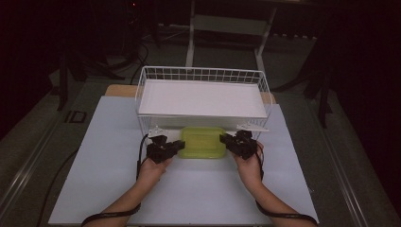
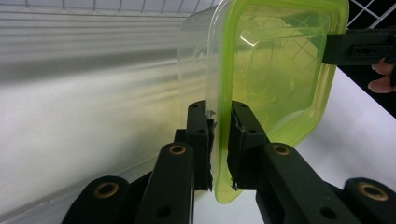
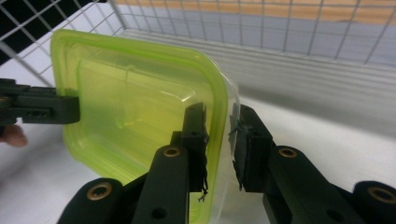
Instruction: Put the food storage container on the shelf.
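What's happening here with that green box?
A person holds a gripper in each hand. The left gripper and right gripper each pinch an opposite edge of the green-lidded plastic container. It sits on the white table, just in front of a white wire basket.

A white wire basket (image 1: 202, 74) stood at the far side of my bench (image 1: 104, 156), its open mesh sides rising above a flat white tray (image 1: 202, 98) that lay inside it. The bench was covered by a pale sheet, and a strip of bare wood (image 1: 120, 90) showed at its far edge, behind the basket. Beyond the bench the room was dark; I could make out the legs of a pale metal frame (image 1: 190, 38) and some black cables (image 1: 137, 56) on the grey floor (image 1: 28, 142).
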Action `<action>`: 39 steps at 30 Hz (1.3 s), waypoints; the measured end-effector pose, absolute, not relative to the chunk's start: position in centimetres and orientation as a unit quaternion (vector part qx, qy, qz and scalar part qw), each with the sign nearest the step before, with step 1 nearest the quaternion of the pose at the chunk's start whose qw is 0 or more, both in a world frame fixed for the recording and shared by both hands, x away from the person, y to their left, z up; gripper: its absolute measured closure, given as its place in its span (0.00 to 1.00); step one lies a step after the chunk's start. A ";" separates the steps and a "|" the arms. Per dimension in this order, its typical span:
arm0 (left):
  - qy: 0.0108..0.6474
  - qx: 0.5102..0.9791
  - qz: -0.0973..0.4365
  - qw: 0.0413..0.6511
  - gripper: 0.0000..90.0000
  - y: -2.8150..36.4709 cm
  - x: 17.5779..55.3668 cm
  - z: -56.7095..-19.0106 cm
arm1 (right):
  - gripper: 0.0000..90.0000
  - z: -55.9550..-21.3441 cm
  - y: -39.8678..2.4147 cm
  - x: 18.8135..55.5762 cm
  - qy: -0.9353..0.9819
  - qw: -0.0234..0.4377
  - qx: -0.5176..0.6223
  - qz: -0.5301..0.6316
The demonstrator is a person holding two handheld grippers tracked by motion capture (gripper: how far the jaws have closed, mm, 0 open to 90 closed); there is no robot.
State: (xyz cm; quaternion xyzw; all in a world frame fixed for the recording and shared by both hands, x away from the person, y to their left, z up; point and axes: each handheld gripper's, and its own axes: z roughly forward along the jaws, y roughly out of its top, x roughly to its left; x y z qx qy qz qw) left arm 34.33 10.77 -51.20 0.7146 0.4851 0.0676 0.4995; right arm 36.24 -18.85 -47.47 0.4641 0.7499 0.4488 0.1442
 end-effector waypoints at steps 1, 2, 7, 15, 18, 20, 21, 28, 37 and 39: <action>0.484 0.714 0.067 0.501 0.89 10.8 34.4 -51.3 | 0.84 -47.5 -18.8 36.3 0.751 0.149 0.462 0.448; 0.485 0.713 0.066 0.502 0.89 10.8 34.5 -51.2 | 0.84 -47.6 -18.7 36.4 0.751 0.152 0.461 0.448; 0.491 0.705 0.067 0.507 0.89 10.8 34.8 -51.2 | 0.84 -47.7 -18.7 36.9 0.746 0.162 0.461 0.452; 0.487 0.699 0.081 0.517 0.85 10.8 35.1 -51.4 | 0.82 -48.2 -18.7 37.5 0.743 0.186 0.450 0.459; 0.489 0.697 0.087 0.517 0.84 10.8 35.5 -51.3 | 0.80 -48.4 -18.6 37.7 0.739 0.192 0.455 0.459; 0.487 0.698 0.096 0.516 0.82 10.6 35.7 -51.3 | 0.78 -48.5 -18.4 37.7 0.738 0.195 0.458 0.455; 0.484 0.700 0.099 0.516 0.82 10.6 35.8 -51.3 | 0.77 -48.6 -18.4 37.8 0.738 0.195 0.460 0.454; 0.482 0.696 0.123 0.518 0.73 10.2 36.3 -51.8 | 0.68 -49.7 -18.5 37.9 0.731 0.179 0.478 0.453; 0.494 0.694 0.133 0.506 0.61 9.8 36.7 -51.9 | 0.64 -49.9 -17.8 38.2 0.741 0.218 0.469 0.429; 0.492 0.695 0.130 0.508 0.58 9.9 36.8 -51.9 | 0.62 -49.8 -17.8 38.2 0.741 0.216 0.468 0.430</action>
